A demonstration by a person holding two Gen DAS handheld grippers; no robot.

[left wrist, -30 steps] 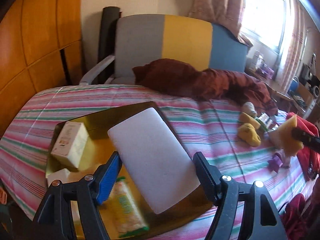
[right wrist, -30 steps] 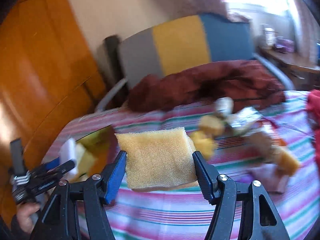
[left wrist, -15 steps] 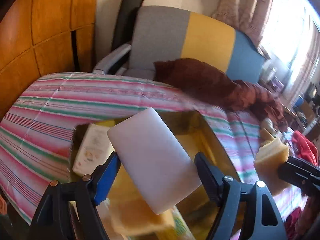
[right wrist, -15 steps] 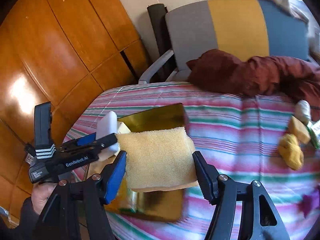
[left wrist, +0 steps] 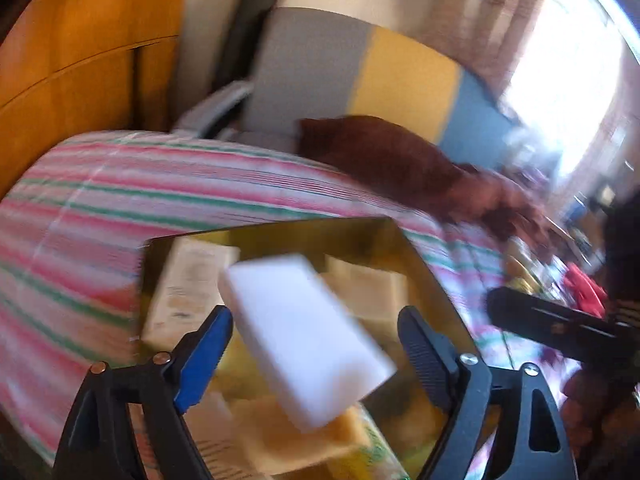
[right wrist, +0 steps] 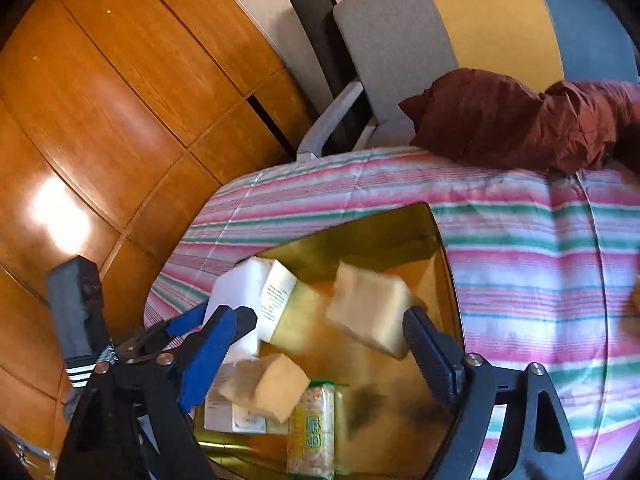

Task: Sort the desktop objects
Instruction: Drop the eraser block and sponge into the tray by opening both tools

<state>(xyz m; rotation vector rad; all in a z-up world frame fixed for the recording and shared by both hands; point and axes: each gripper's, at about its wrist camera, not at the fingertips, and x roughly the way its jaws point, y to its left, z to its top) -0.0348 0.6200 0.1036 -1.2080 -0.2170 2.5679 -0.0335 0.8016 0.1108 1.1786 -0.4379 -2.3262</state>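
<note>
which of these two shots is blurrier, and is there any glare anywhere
Left wrist view: blurrier, the white block and striped cloth smeared, the window blown out white. Right wrist view: mostly sharp, only the yellow sponge smeared, with a bright glare spot on the wood panel.

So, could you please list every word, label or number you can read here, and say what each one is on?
Nothing is legible enough to quote.
White carton: several lines of small print, too small to read; blurred in the left wrist view.
Snack packet: printed characters on yellow and green, too blurred to read.
Flat box: a printed label, too small to read.
</note>
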